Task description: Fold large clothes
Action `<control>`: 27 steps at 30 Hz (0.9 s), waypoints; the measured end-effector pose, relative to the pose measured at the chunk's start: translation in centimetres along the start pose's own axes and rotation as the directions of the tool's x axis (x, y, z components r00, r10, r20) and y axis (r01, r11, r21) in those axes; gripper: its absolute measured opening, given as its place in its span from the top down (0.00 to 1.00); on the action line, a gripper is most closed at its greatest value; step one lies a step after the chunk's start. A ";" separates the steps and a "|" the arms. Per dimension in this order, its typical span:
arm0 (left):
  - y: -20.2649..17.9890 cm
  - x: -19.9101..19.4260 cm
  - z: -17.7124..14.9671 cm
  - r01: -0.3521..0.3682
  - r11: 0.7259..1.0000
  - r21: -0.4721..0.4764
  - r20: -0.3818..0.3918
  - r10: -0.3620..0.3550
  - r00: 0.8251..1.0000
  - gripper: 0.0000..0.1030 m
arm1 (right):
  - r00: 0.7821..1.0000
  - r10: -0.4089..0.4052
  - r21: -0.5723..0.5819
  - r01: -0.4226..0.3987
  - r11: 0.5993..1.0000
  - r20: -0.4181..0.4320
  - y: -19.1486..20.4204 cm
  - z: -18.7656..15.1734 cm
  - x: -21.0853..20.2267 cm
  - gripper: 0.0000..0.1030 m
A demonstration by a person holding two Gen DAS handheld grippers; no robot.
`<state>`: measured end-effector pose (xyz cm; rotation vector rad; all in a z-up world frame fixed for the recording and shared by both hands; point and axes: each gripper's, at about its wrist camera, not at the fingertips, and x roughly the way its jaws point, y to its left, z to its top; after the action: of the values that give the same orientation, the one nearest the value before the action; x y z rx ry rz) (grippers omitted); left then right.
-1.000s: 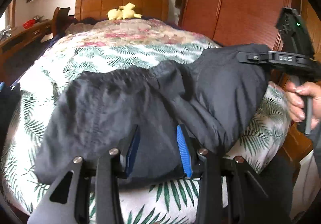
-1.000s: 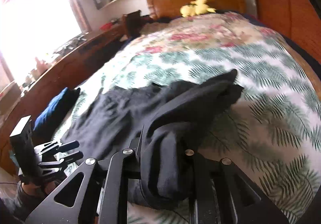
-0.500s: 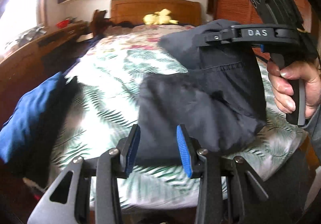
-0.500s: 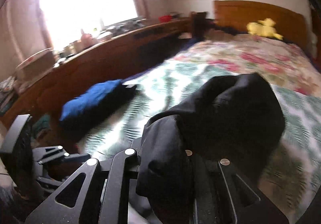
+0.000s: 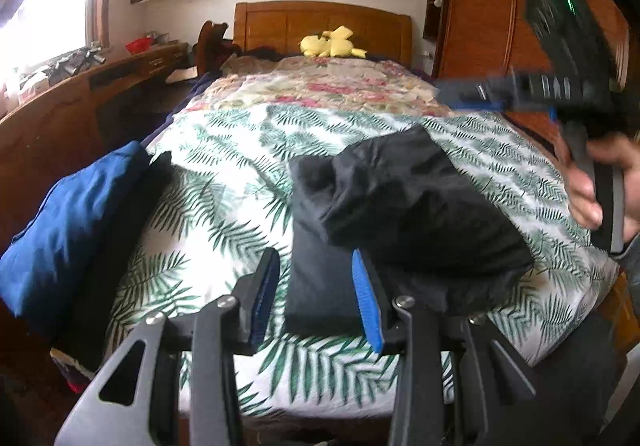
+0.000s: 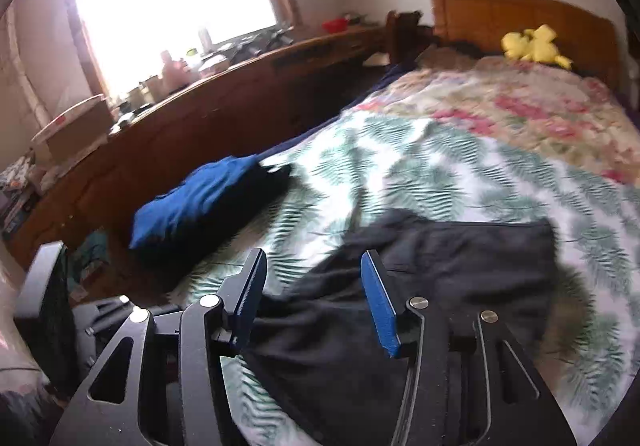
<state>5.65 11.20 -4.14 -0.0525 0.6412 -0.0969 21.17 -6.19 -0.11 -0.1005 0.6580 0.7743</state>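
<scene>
A black garment [image 5: 404,222] lies folded in a thick bundle on the palm-leaf bedspread [image 5: 224,182] near the foot of the bed. My left gripper [image 5: 316,290] is open, its blue pads just in front of the bundle's near edge. My right gripper [image 6: 312,294] is open and empty above the garment [image 6: 440,286]; it also shows raised and blurred in the left wrist view [image 5: 480,94], held by a hand at the right.
A folded blue garment on a dark one [image 5: 68,222] lies at the bed's left edge. A yellow plush toy [image 5: 332,44] sits by the wooden headboard. A long wooden desk [image 6: 224,86] runs along the left; a wooden wardrobe [image 5: 492,6] stands on the right.
The right gripper opened and let go of the black garment, then lifted away. The garment now lies folded over on the bed. The left gripper stays open.
</scene>
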 end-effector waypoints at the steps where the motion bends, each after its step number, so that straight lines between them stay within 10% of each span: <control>1: -0.4 0.1 0.4 0.006 1.000 0.005 0.007 -0.006 1.000 0.65 | 0.999 -0.037 -0.008 0.037 0.999 -0.009 -1.1 -0.7 -0.5 0.52; 9: -2.2 0.6 2.7 0.031 0.999 0.015 0.039 -0.031 0.999 0.65 | 0.966 -0.122 -0.015 0.122 0.992 -0.226 -6.7 -9.4 1.7 0.52; 27: -2.9 6.1 -0.9 0.011 1.000 -0.006 -0.104 -0.012 0.994 0.65 | 0.985 -0.046 0.047 0.054 0.997 -0.168 -6.4 -12.8 3.7 0.51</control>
<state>9.76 7.66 -8.28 -0.0568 0.7457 -0.1097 20.84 -12.57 -13.37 -0.1355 0.8313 0.7048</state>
